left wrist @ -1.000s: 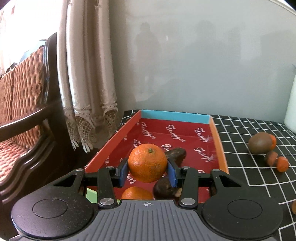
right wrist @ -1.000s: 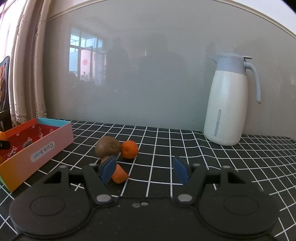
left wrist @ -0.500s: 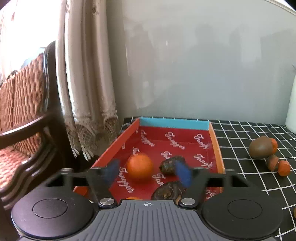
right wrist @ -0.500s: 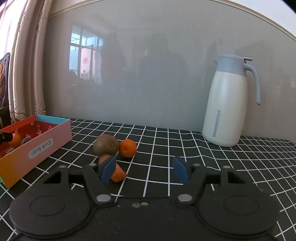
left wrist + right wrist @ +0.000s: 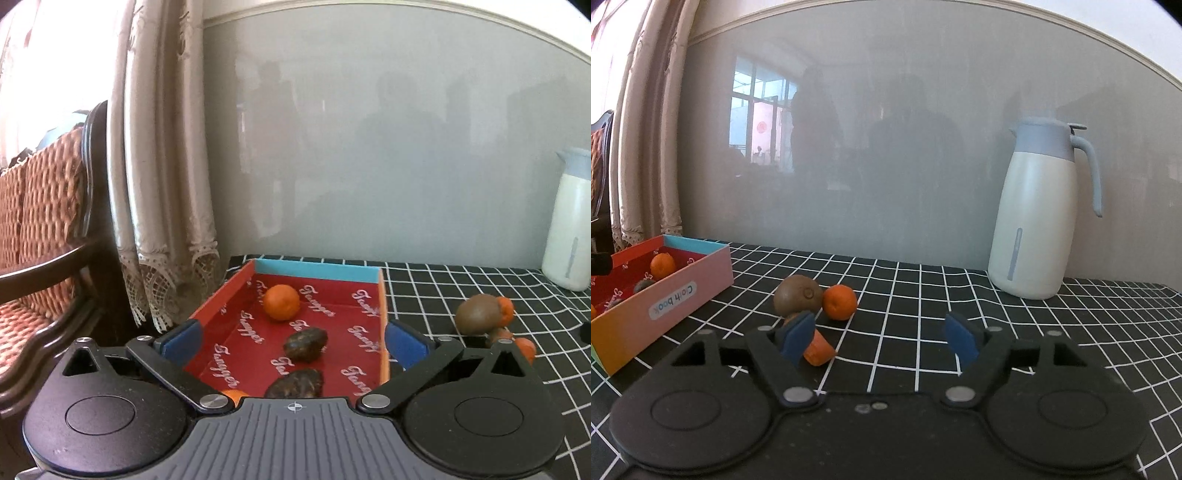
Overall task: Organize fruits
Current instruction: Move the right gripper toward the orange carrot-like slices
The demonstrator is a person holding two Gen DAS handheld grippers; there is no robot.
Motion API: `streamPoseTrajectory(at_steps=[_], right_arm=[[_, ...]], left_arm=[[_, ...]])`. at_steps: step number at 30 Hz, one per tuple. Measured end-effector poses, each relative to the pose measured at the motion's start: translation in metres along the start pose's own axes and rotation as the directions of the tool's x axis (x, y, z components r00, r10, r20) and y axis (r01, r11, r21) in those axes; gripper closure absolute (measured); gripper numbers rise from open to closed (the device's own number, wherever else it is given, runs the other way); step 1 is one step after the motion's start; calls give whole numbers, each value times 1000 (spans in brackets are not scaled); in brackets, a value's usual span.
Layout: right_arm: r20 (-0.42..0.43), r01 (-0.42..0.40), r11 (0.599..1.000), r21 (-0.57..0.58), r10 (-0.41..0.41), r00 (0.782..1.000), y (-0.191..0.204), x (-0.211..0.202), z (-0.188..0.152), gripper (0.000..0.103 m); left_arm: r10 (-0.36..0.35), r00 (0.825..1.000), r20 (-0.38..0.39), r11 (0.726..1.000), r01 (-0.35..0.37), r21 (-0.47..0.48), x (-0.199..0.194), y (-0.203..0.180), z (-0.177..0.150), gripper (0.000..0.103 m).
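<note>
Tablecloth (image 5: 960,295): black with a white grid; it carries everything below.
Jug (image 5: 1032,221): cream body, grey-blue lid and handle, upright at the far right near the wall.
Box (image 5: 382,325): open and shallow, red printed floor, orange side walls, blue far wall, at the table's left end; its pink outer side shows in my right view.
Left gripper (image 5: 293,338): mine, jaws opening and spread nearly as wide as the box, empty, hovering above the box's near end.
Right gripper (image 5: 879,338): mine, jaws opening, about half spread, nothing between the pads; its left pad overlaps an orange piece (image 5: 818,347) lying on the cloth.
Kiwi (image 5: 797,294): brown, on the cloth, touching a small orange fruit (image 5: 839,301).
Tangerine (image 5: 280,302): round, bright orange, lying free near the box's far wall.
Dark fruits (image 5: 306,344): two brown, wrinkled, closer to me in the box.
</note>
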State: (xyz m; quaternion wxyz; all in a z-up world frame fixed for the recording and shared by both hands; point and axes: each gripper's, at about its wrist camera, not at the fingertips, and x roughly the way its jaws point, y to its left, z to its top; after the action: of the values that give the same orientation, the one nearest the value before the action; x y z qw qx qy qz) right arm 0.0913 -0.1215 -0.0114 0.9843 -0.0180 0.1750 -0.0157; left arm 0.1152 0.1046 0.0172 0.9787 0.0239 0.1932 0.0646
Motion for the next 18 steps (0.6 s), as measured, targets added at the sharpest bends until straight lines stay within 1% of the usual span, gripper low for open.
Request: streamPoseTrajectory(at_steps=[6, 10, 13, 15, 18], right_arm=[[8, -5, 1000, 4, 5, 1000, -2, -3, 1, 26], [5, -9, 1000, -5, 9, 1000, -1, -3, 0, 26], [0, -15, 1000, -4, 15, 1000, 0, -2, 0, 27], [-3, -20, 1000, -5, 20, 1000, 1, -1, 0, 27], [-9, -32, 999, -4, 32, 999, 2, 1, 0, 29]], left_arm=[[2, 1000, -12, 1000, -2, 5, -2, -6, 0, 0], [1, 1000, -26, 1000, -1, -24, -1, -9, -1, 0], [-21, 999, -44, 999, 19, -48, 1, -11, -5, 0], [-29, 998, -50, 999, 28, -33, 3, -15, -6, 0], [-22, 999, -39, 1000, 21, -18, 3, -17, -5, 0]])
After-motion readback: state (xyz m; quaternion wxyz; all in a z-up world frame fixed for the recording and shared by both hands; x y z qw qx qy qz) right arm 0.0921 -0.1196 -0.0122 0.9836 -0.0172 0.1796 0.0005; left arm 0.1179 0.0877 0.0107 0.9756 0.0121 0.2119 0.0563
